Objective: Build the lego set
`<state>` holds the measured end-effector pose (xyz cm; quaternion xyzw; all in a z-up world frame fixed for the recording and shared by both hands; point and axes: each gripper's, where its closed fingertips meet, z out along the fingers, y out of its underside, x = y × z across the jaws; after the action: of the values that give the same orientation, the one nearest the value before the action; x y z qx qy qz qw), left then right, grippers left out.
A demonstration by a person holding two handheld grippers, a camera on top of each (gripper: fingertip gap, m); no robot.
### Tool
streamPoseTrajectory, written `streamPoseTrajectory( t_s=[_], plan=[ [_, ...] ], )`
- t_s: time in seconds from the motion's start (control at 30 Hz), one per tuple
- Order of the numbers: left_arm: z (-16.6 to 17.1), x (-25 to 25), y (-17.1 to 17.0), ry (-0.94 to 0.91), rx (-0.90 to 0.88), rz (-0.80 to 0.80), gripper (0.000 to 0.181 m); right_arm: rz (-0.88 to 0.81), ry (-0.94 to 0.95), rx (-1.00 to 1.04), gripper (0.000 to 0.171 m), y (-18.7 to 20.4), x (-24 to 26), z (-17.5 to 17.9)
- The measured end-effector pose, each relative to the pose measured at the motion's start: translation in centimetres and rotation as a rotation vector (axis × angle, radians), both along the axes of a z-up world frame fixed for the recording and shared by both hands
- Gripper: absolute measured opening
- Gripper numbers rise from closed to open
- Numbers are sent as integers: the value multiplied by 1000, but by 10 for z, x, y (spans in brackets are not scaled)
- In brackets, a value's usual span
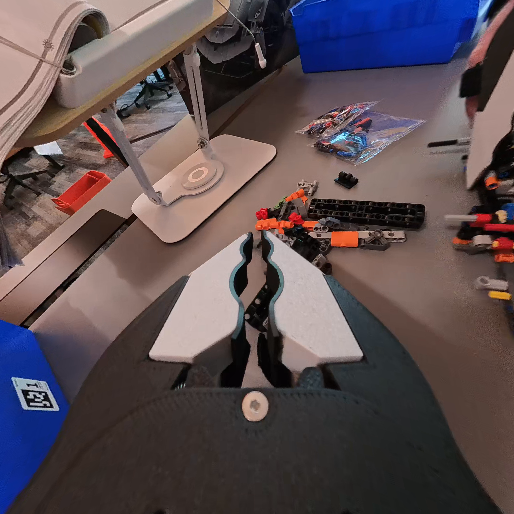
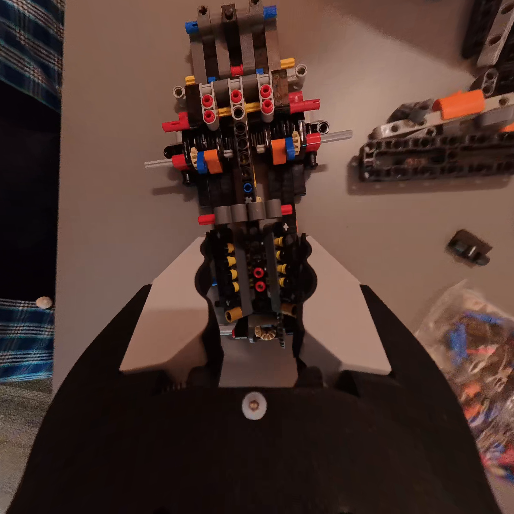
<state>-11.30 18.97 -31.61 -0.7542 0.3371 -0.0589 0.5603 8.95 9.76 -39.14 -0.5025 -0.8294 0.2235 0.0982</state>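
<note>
Lego model (image 2: 244, 144) | clamped at near end by right gripper (image 2: 254, 278) | left gripper (image 1: 257, 242) nearly closed on black beam (image 1: 257, 308), beside loose parts pile (image 1: 319, 222)

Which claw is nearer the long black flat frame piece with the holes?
Left. The left claw sits just beside the long black frame piece; the right claw, gripping the partly built model, is farther off.

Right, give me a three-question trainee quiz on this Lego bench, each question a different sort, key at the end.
1. True or false: the right gripper is clamped on the partly built model.
2. Which lies farthest from the left gripper? A. long black frame B. clear bag of parts C. orange-sleeved grey beam
3. Fill in: the left gripper is nearly shut, and a small ____ piece shows between its fingers.

Key: 1 true; 2 B; 3 black.
</note>
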Motion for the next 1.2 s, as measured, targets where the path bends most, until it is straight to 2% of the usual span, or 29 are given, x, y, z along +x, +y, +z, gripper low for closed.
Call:
streamPoseTrajectory(
  t_s=[0.23, 0.37, 0.43, 0.53, 0.57, 0.6, 0.67, 0.8, 0.9, 1.0, 1.2],
  plan=[
    [-3, 3, 1, -14, -16, -14, 2, -95, -46, -1, 60, -14, 52, 1],
    [-9, 10, 3, 7, -34, -24, 3, -130, -29, -75, 62, -23, 61, 7],
    [-7, 14, 3, 7, -42, -36, 3, -148, 57, -136, 66, -22, 55, 27],
    [-2, 17, 6, 37, -50, -44, 3, -216, 135, -116, 72, 4, 44, 49],
    [-1, 18, 7, 52, -56, -48, 3, -234, 149, -95, 67, 14, 39, 53],
    [-2, 17, 9, 68, -71, -48, 3, -260, 176, -54, 56, 27, 32, 57],
    [-4, 17, 14, 110, -93, -51, 3, -272, 201, -41, 54, 44, 16, 63],
    [-15, 26, 17, 155, -170, -115, 4, -231, 199, -43, 52, 64, -12, 64],
    [-37, 21, 12, 241, -236, -140, 12, -216, 210, -60, 53, 75, -32, 64],
    [-54, 19, 2, 242, -305, -173, 27, -210, 208, -83, 53, 85, -44, 57],
    [-65, 9, -6, 306, -316, -171, 17, -218, 230, -116, 52, 97, -72, 40]
  ],
)
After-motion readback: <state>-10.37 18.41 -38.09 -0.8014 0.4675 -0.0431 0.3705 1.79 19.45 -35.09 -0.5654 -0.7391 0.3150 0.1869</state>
